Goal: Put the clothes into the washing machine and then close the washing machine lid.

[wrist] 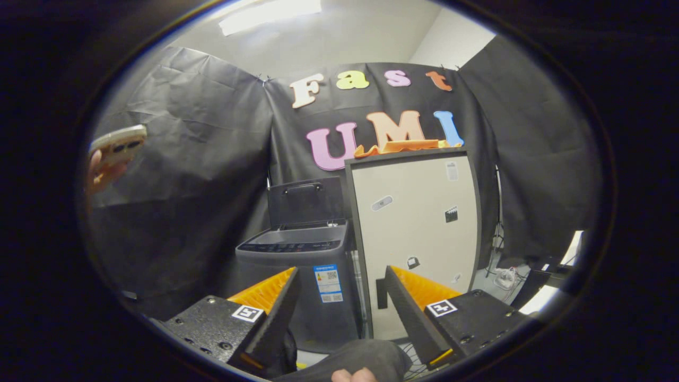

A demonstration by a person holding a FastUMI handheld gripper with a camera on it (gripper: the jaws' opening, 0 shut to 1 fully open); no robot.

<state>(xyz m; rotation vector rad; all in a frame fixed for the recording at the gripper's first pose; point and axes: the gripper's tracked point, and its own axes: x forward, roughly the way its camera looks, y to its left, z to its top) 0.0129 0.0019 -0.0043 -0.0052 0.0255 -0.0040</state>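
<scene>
The tongs (339, 302) stand wide apart with nothing between them — their two fingers (270, 318) reach forward from the six o'clock side, one at about seven o'clock and the other at about five o'clock, each carrying a small square black-and-white marker on its mount.

Straight ahead, well beyond the fingertips at roughly twelve o'clock from them, stands the grey top-loading washing machine (299, 276). Its dark rectangular lid with a handle (305, 200) is raised upright at the back, so the tub opening is uncovered; a white and blue sticker sits on the machine's front panel.

Just beside the machine, at its three o'clock side, stands a tall cream-coloured cabinet with a dark frame (416, 233), a few small stickers on its front. On top of that cabinet lies a crumpled orange piece of clothing (400, 147), well apart from the tongs and above the level of the washer's lid.

Below the fingers, at six o'clock, a dark grey sleeve or trouser leg (366, 356) shows, with a bit of a person's fingertips at its lower edge. Far off at nine o'clock a hand (98, 172) holds a pale phone (118, 144) against the black cloth wall. Some cables lie on the floor at about four o'clock.
</scene>
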